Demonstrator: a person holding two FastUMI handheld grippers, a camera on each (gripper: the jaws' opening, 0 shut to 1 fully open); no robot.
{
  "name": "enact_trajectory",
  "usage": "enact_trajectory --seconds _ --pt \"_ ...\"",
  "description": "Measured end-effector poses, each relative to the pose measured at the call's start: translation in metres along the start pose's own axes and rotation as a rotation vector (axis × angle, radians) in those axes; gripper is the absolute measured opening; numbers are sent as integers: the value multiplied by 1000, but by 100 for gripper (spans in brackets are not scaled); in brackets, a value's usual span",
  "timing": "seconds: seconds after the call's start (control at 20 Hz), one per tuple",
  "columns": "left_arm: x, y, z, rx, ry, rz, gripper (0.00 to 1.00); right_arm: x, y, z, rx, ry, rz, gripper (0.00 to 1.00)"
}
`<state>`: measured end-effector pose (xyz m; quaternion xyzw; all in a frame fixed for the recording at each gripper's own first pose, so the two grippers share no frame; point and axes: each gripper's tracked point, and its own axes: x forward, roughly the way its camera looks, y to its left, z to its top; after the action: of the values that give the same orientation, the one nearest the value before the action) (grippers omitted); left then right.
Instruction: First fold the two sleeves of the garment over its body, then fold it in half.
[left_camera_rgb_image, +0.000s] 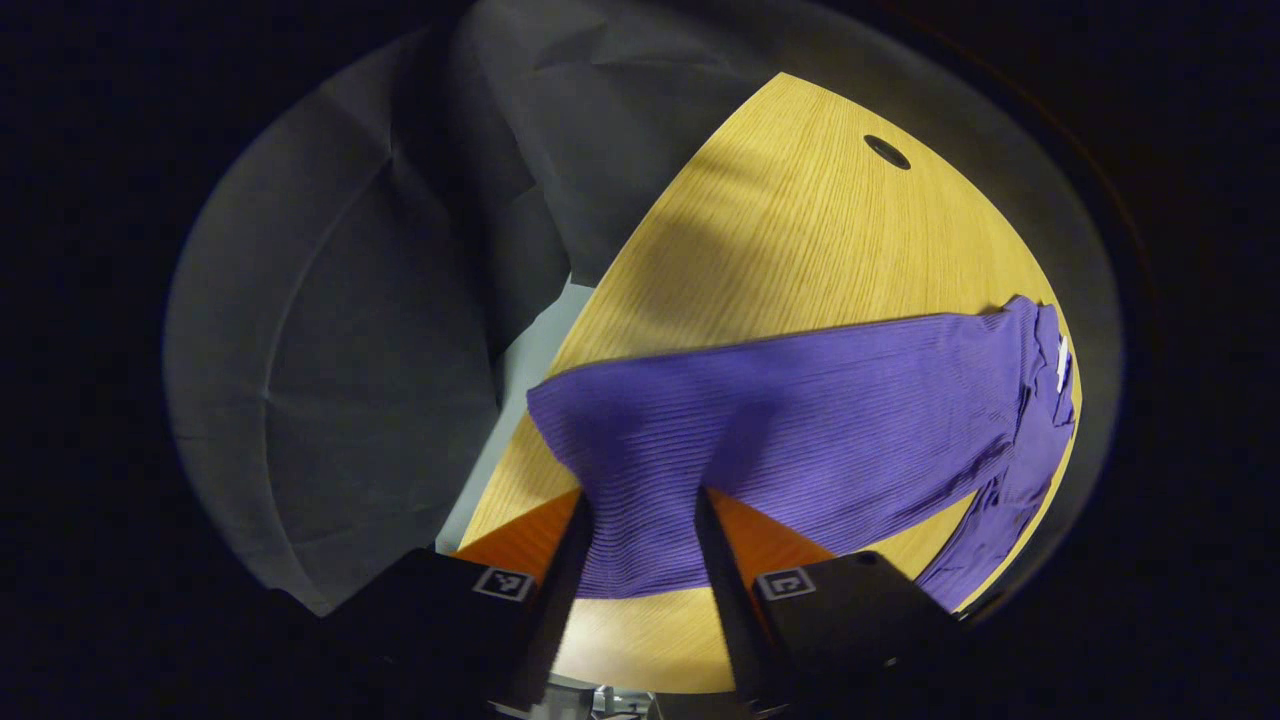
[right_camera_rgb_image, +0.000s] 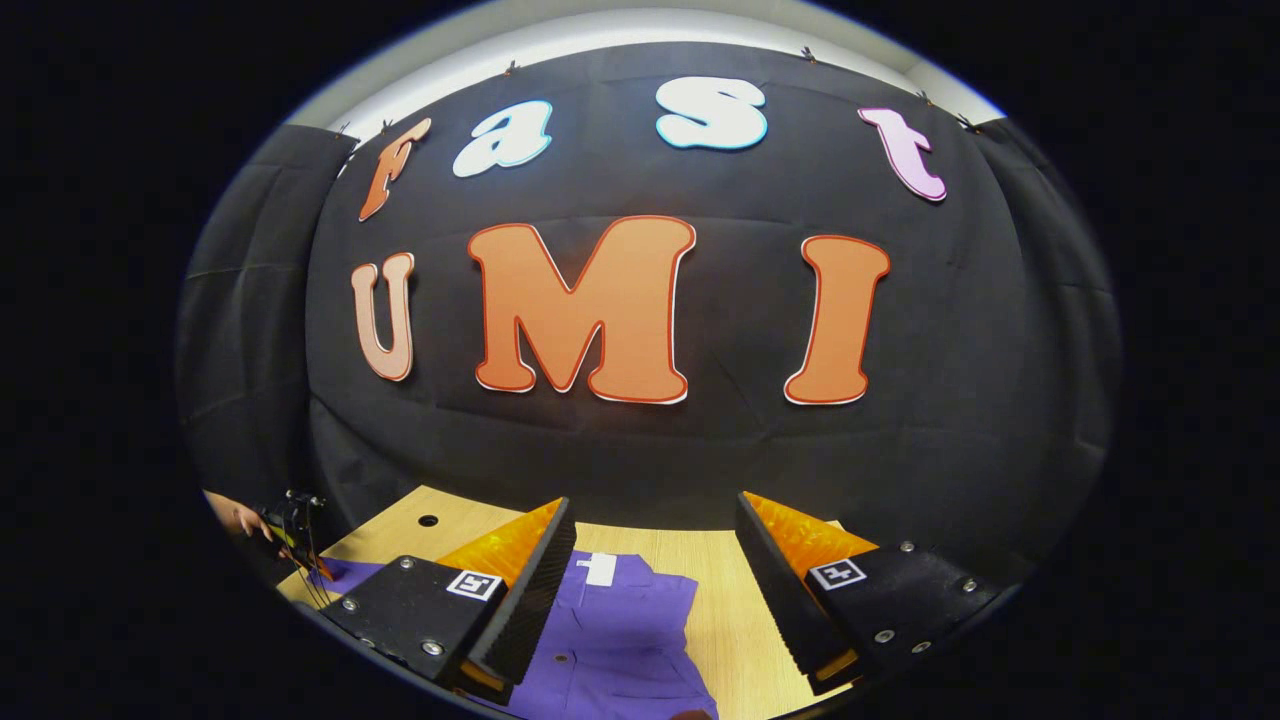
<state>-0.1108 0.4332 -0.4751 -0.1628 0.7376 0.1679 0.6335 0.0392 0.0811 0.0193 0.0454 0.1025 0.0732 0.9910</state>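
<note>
A purple ribbed garment (left_camera_rgb_image: 820, 410) lies spread across the wooden table (left_camera_rgb_image: 800, 230), its collar with a white label (left_camera_rgb_image: 1060, 362) at the far right. My left gripper (left_camera_rgb_image: 640, 500) is shut on the near end of what looks like a sleeve, and the cloth rises between both fingers. In the right gripper view the collar end of the garment (right_camera_rgb_image: 620, 630) lies just below my right gripper (right_camera_rgb_image: 653, 498), which hovers open above the cloth and holds nothing. Far left in that view, a hand (right_camera_rgb_image: 235, 515) holds the left gripper (right_camera_rgb_image: 295, 530) at the cloth's edge.
The table has a dark round cable hole (left_camera_rgb_image: 887, 152) near its far side, seen also as the hole (right_camera_rgb_image: 428, 521) in the right gripper view. Black cloth walls stand close behind the table edges. Bare wood (right_camera_rgb_image: 720, 580) lies right of the collar.
</note>
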Motion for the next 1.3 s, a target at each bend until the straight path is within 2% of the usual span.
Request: enact_trajectory --seconds 0.05,0.25,0.3,0.45,0.5,0.55,0.6,0.65,0.7,0.75,0.8,0.85,0.9,1.0,1.3 --pt "0 -3 0 1 2 -4 55 0 -2 -1 0 2 -2 96" --pt "-1 -3 3 -8 -16 6 26 1 -12 -2 6 1 -3 95" --pt "-1 -6 3 -3 -19 -4 10 2 -14 -2 8 0 -5 95" --pt "-17 -18 9 15 -56 -24 6 2 -21 -3 15 1 1 95" --pt "-24 -19 10 31 -73 -26 5 1 -22 -3 18 0 4 100" --pt "-32 -23 13 47 -95 -27 5 2 -25 -3 22 -3 9 95" --pt "-42 -30 14 66 -114 -31 4 1 -26 -2 24 -8 15 100" --pt "-50 -37 17 79 -135 -34 4 1 -30 -2 25 -11 14 95" --pt "-61 -43 20 90 -149 -40 3 1 -32 -2 26 -13 18 100" --pt "-70 -48 22 99 -163 -46 3 -1 -37 -2 29 -16 17 95" --pt "-80 -51 22 106 -172 -50 3 -2 -40 -2 36 -22 21 95" --pt "-90 -56 24 118 -182 -57 2 -3 -43 -1 43 -25 24 100" --pt "-100 -61 28 131 -198 -66 2 -5 -47 -1 50 -29 28 95" --pt "-126 -74 36 164 -231 -85 2 -7 -57 -2 63 -35 30 96" --pt "-214 -158 38 301 -319 -144 2 -16 -82 -3 90 -61 51 95"
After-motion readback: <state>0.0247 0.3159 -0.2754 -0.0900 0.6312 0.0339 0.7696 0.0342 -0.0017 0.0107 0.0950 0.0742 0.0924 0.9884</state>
